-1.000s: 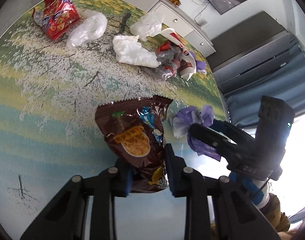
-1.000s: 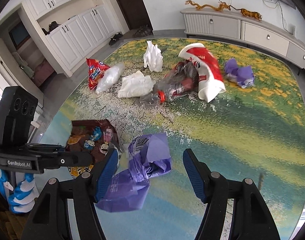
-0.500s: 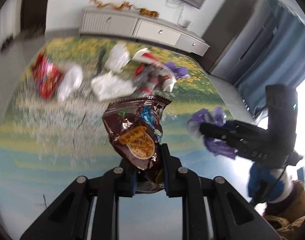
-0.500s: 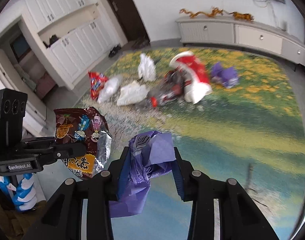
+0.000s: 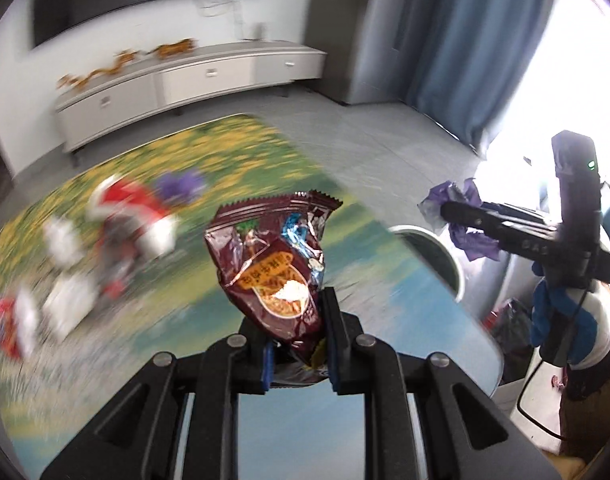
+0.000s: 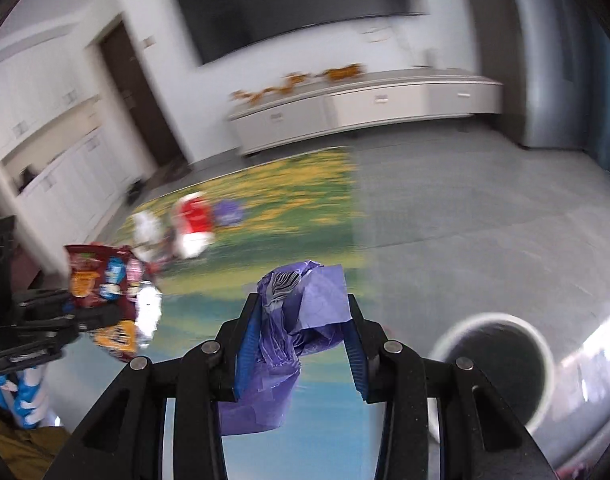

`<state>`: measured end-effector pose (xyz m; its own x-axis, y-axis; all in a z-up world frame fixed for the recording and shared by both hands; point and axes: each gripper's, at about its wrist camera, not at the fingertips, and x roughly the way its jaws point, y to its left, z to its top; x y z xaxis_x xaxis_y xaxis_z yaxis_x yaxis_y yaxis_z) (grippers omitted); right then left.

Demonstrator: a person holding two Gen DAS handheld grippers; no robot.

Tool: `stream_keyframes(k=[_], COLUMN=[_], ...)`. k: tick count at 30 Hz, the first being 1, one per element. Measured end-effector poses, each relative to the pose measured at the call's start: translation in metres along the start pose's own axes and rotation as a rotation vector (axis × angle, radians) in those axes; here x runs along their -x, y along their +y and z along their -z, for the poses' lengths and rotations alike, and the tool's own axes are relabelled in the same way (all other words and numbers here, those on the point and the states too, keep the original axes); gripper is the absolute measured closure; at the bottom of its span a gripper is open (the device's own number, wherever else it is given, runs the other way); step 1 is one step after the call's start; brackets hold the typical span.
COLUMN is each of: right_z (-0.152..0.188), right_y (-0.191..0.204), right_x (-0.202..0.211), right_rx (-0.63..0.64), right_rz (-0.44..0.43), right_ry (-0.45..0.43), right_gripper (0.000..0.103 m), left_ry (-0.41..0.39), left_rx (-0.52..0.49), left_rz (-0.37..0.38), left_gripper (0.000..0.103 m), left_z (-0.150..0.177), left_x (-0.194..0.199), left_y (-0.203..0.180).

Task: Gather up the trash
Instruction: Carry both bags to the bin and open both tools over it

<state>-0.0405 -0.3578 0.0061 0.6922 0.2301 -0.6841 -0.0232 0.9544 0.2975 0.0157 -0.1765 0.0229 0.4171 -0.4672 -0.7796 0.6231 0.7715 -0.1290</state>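
Observation:
My left gripper (image 5: pixel 295 312) is shut on a brown snack bag (image 5: pixel 271 260) and holds it up above the patterned rug (image 5: pixel 105 184). The bag also shows in the right wrist view (image 6: pixel 101 284). My right gripper (image 6: pixel 299 312) is shut on a crumpled purple bag (image 6: pixel 297 320), also seen in the left wrist view (image 5: pixel 457 208). A round white trash bin (image 6: pixel 493 364) with a dark inside stands on the floor at the lower right of the right gripper. Its rim shows in the left wrist view (image 5: pixel 429 240).
More trash lies blurred on the rug: a red and white bag (image 5: pixel 133 204), a purple wad (image 5: pixel 181 184), white bags (image 5: pixel 65 300) and a red packet (image 5: pixel 1 320). A white low cabinet (image 5: pixel 193 80) stands along the far wall. Blue curtains (image 5: pixel 485 40) hang at the right.
Both grippers have lifted their bags off the rug and swung to the right. The right gripper closed on the purple bag. The trash bin has come into view.

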Motion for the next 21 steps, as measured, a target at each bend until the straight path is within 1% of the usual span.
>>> stream_keyframes(k=[2, 6, 9, 11, 14, 17, 21], right_z=[0.005, 0.018, 0.026, 0.030, 0.035, 0.038, 0.043], right_y=[-0.031, -0.097, -0.138, -0.160, -0.186, -0.201, -0.216], right_x=[0.006, 0.005, -0.003, -0.009, -0.019, -0.030, -0.037], right_rx=[-0.043, -0.140, -0.203, -0.238, -0.276, -0.301, -0.318], right_rz=[0.074, 0.182, 0.232, 0.259, 0.284, 0.308, 0.343], right_ry=[-0.003, 0.027, 0.055, 0.076, 0.105, 0.132, 0.151], right_gripper=[0.066, 0.066, 0.066, 0.066, 0.064, 0.064, 0.063], left_ry=[0.020, 0.064, 0.108, 0.140, 0.177, 0.202, 0.236], left_rx=[-0.049, -0.123, -0.143, -0.138, -0.128, -0.130, -0.118], left_rz=[0.032, 0.092, 0.131, 0.153, 0.178, 0.191, 0.202], left_gripper=[0.085, 0.085, 0.084, 0.084, 0.084, 0.084, 0.083], left_z=[-0.019, -0.054, -0.078, -0.090, -0.104, -0.114, -0.123], left_x=[-0.022, -0.067, -0.105, -0.128, -0.159, -0.187, -0.216], left_y=[-0.026, -0.076, -0.108, -0.124, -0.146, -0.167, -0.184])
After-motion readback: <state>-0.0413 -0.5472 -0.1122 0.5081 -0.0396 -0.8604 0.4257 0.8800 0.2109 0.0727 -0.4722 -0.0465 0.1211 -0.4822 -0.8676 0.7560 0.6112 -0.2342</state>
